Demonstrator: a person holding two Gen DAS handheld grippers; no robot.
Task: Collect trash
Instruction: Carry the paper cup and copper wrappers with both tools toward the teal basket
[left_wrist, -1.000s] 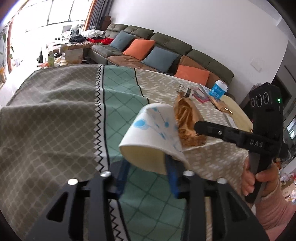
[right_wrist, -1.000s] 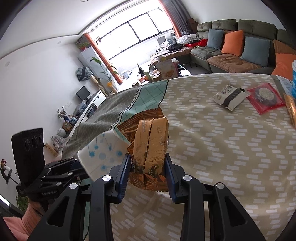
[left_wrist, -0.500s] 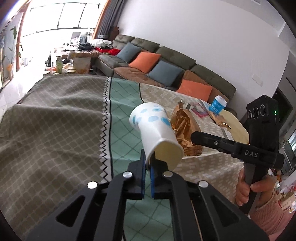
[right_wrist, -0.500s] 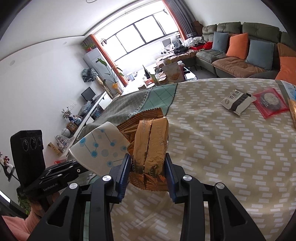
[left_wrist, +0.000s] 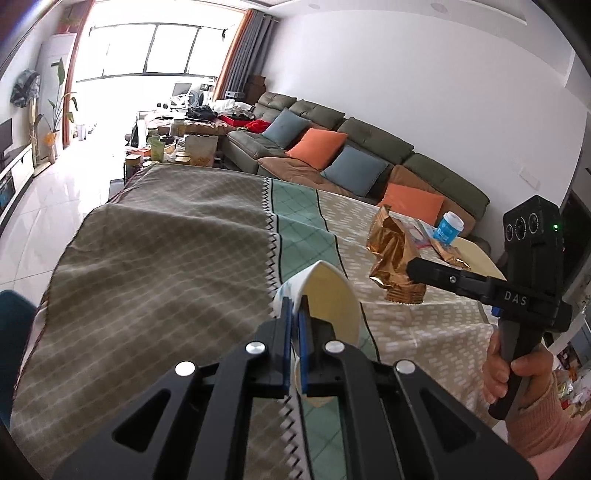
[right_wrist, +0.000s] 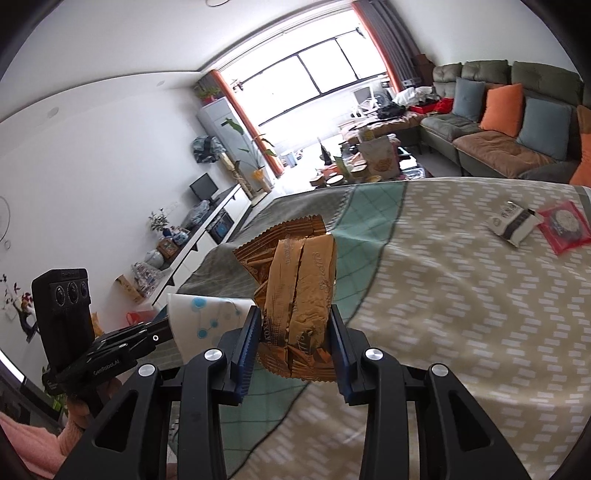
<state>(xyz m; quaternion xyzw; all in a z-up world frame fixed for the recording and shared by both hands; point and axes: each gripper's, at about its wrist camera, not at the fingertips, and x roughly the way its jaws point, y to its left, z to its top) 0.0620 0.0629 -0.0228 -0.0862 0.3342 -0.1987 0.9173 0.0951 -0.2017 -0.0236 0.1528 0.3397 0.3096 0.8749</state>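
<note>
My left gripper (left_wrist: 294, 306) pinches the thin wall of a white paper cup (left_wrist: 328, 291) – squashed oval, held above the quilted tablecloth (left_wrist: 166, 258). My right gripper (right_wrist: 293, 332) clamps a crinkled gold foil wrapper (right_wrist: 299, 280) above that same cloth, sofa (right_wrist: 517, 122) beyond

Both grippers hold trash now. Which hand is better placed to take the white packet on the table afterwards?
Right, probably. The white packet lies on the right side of the table. The right gripper, holding the gold wrapper, faces it; the left gripper, pinching the paper cup, is farther away.
</note>
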